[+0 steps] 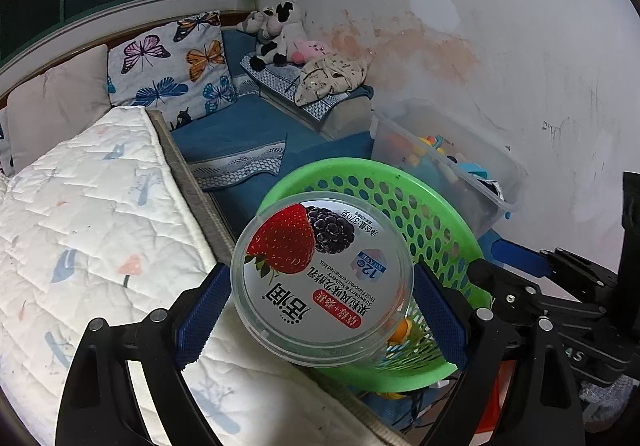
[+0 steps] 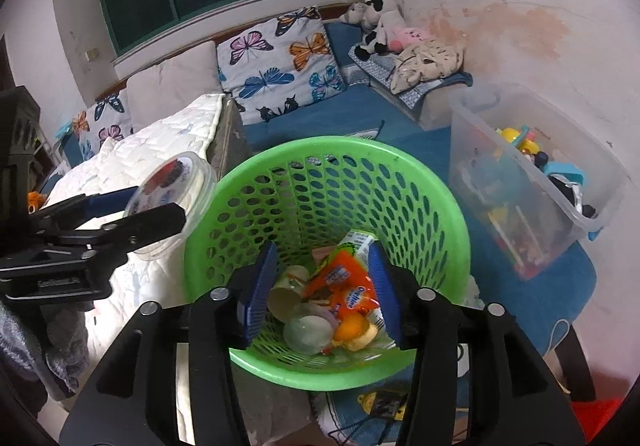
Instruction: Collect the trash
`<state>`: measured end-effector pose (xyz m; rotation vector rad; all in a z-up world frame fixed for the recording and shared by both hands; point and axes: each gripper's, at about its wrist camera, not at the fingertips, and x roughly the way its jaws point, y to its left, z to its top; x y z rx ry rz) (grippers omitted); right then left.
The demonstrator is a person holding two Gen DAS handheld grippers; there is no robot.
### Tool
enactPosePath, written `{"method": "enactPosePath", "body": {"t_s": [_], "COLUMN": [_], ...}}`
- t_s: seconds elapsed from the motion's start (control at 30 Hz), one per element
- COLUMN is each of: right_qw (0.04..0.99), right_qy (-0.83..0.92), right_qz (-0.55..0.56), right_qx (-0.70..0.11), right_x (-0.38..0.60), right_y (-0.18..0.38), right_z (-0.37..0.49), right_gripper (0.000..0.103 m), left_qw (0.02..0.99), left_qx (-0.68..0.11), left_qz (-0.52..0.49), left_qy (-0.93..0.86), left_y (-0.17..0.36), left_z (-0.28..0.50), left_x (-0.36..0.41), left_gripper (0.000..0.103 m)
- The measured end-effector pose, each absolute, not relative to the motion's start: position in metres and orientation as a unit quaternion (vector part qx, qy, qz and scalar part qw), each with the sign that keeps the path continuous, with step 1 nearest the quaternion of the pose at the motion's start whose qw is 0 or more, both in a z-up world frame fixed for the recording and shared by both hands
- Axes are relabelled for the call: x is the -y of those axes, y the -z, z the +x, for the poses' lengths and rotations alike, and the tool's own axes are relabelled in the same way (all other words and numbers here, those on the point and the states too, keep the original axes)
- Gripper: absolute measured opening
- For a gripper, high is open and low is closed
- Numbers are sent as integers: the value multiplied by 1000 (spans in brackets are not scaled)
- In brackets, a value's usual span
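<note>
Yogurt tub (image 1: 322,282): clamped sideways between the left gripper (image 1: 320,310) pads, at 9 o'clock of the basket.
Green basket (image 2: 440,214): holds wrappers and cups.
Right gripper (image 2: 326,290): parted over the basket, gripping nothing.

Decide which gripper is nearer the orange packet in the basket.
Right. The right gripper is over the basket, its jaws framing the orange packet; the left gripper holds a yogurt tub beside the rim.

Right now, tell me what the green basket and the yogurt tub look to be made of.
Green basket: moulded plastic, slightly glossy, its wall pierced by even rows of oval holes.
Yogurt tub: clear, shiny plastic, since its rim and side show through; the printed top under the clear lid looks like foil or film, though I cannot tell which.
</note>
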<state>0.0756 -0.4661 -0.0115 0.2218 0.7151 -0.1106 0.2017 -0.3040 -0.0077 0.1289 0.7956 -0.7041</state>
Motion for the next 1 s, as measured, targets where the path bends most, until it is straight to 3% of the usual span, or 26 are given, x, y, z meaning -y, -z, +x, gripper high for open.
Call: {"method": "enactPosePath", "body": {"t_s": [0.53, 1.0], "right_qw": [934, 939], "right_qy": [54, 32], "right_qz": [125, 118], "right_qx": [-329, -321], "right_x": [468, 440], "right_y": [3, -4], "right_z": [51, 45], "right_gripper": [66, 80], "left_qw": [854, 874], "left_qx": [-381, -356], "left_qz": [70, 69], "left_qy": [347, 324], "left_y": [10, -8], "left_z": [195, 179], "left_x": [323, 281], "left_gripper": [91, 93]}}
